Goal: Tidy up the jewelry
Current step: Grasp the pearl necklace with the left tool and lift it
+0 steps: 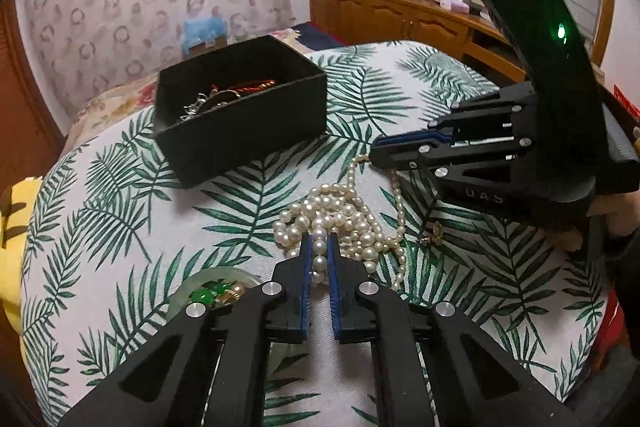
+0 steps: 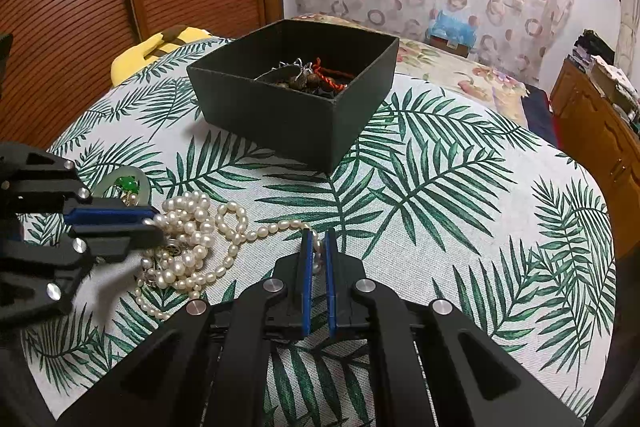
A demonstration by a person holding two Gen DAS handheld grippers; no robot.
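A tangled white pearl necklace (image 1: 340, 215) lies on the leaf-print cloth; it also shows in the right wrist view (image 2: 192, 243). My left gripper (image 1: 319, 243) is shut on a strand in the pile. My right gripper (image 2: 318, 239) is shut on the strand's far end; it enters the left wrist view from the right (image 1: 376, 151). The left gripper shows at the left of the right wrist view (image 2: 156, 223). A black open box (image 1: 240, 107) holding several pieces of jewelry stands behind the pearls; it also shows in the right wrist view (image 2: 296, 95).
A pale green bangle with green and gold pieces (image 1: 208, 291) lies left of the pearls, also in the right wrist view (image 2: 128, 183). A small gold earring (image 1: 434, 233) lies right of them. A yellow object (image 2: 160, 47) sits at the cloth's edge. A wooden dresser (image 1: 400, 15) stands beyond.
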